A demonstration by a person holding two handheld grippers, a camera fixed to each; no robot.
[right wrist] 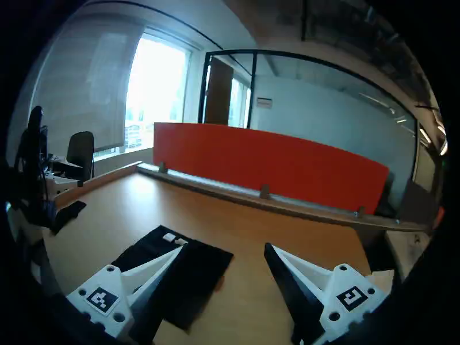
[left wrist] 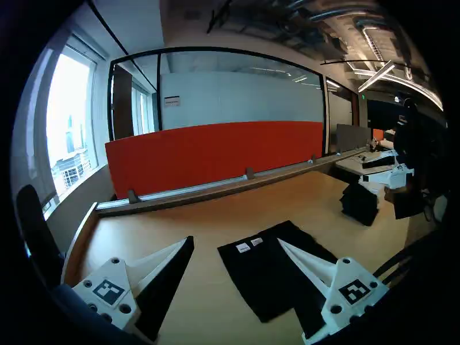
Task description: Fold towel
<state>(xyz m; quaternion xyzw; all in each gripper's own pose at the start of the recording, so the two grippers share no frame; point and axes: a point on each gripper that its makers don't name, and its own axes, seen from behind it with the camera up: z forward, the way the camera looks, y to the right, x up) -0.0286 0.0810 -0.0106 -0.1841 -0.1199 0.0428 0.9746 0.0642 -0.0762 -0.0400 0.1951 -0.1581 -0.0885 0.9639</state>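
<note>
**Black towel flat on the tabletop, both jaws open**

Black cloth, the towel [left wrist: 265, 270], lies flat on the pale wooden tabletop [left wrist: 230, 210], in the near part of it. In the left gripper view it sits right of centre. Two small white tags [left wrist: 248, 245] show near its far edge. The left gripper [left wrist: 234, 240] has its jaws spread wide with nothing held between them. Its white left finger [left wrist: 155, 261] is over bare wood, and its right finger [left wrist: 310, 267] overlaps the towel's right part in the picture. Whether that finger touches the cloth cannot be told.

In the right gripper view the same towel [right wrist: 192, 276] lies left of centre, with its tags [right wrist: 172, 237] again toward the far edge. The right gripper [right wrist: 223, 247] also has its jaws wide apart and grips nothing. Its left finger [right wrist: 146, 270] crosses the towel in the picture, and its right finger [right wrist: 302, 270] is over bare tabletop [right wrist: 190, 207].

A long red divider [left wrist: 218, 152] stands along the far edge of the tabletop, with a glass wall [left wrist: 241, 86] behind it. A bright window [left wrist: 69, 132] is on the left. In the left gripper view a dark pile [left wrist: 359, 202] sits farther off to the right, well apart from the towel. In the right gripper view a dark office chair [right wrist: 80, 152] stands far left by the window [right wrist: 155, 98].
</note>
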